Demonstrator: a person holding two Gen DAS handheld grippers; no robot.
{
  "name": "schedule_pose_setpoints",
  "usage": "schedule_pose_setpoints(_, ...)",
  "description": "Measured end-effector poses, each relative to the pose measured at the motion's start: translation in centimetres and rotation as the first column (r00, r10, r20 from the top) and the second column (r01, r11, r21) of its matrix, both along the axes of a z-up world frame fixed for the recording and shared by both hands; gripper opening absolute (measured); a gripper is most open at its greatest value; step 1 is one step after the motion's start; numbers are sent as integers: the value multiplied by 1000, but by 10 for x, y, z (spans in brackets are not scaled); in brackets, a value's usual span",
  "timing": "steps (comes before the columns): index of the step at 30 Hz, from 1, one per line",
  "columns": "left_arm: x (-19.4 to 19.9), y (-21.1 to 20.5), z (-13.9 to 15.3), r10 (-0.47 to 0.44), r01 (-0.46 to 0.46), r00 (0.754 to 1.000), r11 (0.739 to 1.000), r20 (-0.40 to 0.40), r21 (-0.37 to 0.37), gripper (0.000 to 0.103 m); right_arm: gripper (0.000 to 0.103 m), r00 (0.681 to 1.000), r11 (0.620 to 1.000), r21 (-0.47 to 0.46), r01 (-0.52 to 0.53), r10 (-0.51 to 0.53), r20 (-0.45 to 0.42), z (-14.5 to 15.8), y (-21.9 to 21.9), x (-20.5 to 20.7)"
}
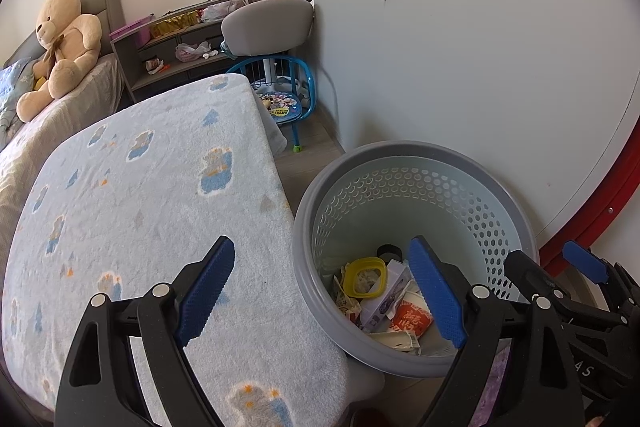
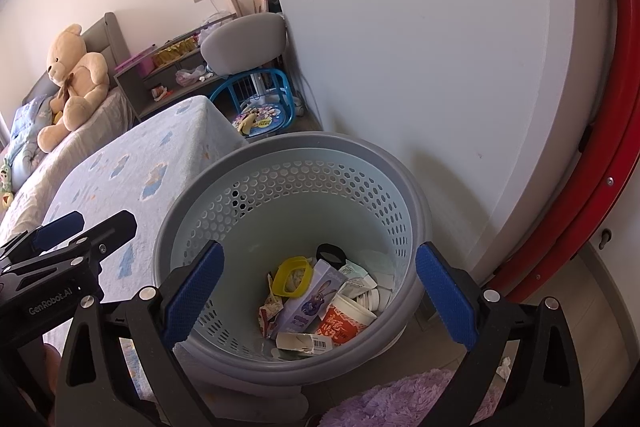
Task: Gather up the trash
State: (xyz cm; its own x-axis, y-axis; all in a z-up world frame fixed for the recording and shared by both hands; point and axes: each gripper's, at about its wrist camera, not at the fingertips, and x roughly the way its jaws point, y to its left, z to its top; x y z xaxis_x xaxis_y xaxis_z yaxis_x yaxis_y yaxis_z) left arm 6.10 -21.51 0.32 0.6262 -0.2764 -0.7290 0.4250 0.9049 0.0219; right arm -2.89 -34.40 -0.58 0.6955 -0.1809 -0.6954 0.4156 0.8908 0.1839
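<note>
A grey perforated waste basket [image 1: 416, 155] [image 2: 280, 143] stands on the floor between the bed and the wall. Inside lie several pieces of trash: a yellow ring lid [image 1: 365, 277] [image 2: 294, 275], a purple carton [image 2: 310, 301], a red and white cup [image 2: 344, 319] [image 1: 410, 319] and paper wrappers. My left gripper [image 1: 324, 293] is open, one finger over the blanket and the other over the basket, with nothing between them. My right gripper [image 2: 320, 297] hangs open above the basket's mouth, holding nothing. Each gripper shows at the edge of the other's view.
A bed with a pale blue patterned blanket [image 1: 140, 195] fills the left. A teddy bear [image 1: 60, 43] sits at its head. Behind stand a grey shelf unit [image 1: 168, 47], a grey chair [image 1: 268, 23] and a blue child's chair [image 1: 280, 95]. A purple rug [image 2: 400, 403] lies near the basket.
</note>
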Motion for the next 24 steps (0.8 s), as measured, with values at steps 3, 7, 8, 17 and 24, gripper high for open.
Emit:
schedule_pose_setpoints(3, 0, 0, 0, 0, 0, 1000, 1000, 1, 1, 85, 95, 1000, 1000, -1, -4, 4, 0, 2, 3, 2)
schedule_pose_setpoints(7, 0, 1, -1, -3, 3, 1000, 1000, -5, 0, 85, 95, 1000, 1000, -1, -4, 4, 1, 2, 4, 3)
schedule_pose_setpoints(8, 0, 1, -1, -3, 3, 1000, 1000, -6, 0, 85, 95, 1000, 1000, -1, -4, 4, 1, 2, 4, 2)
schedule_pose_setpoints(17, -1, 2, -1, -3, 3, 1000, 1000, -6, 1, 85, 95, 1000, 1000, 0, -4, 4, 0, 2, 4, 3)
schedule_pose_setpoints(24, 1, 2, -1, -1, 1, 1000, 1000, -11, 2, 85, 95, 1000, 1000, 0, -6, 6, -1, 2, 6, 4)
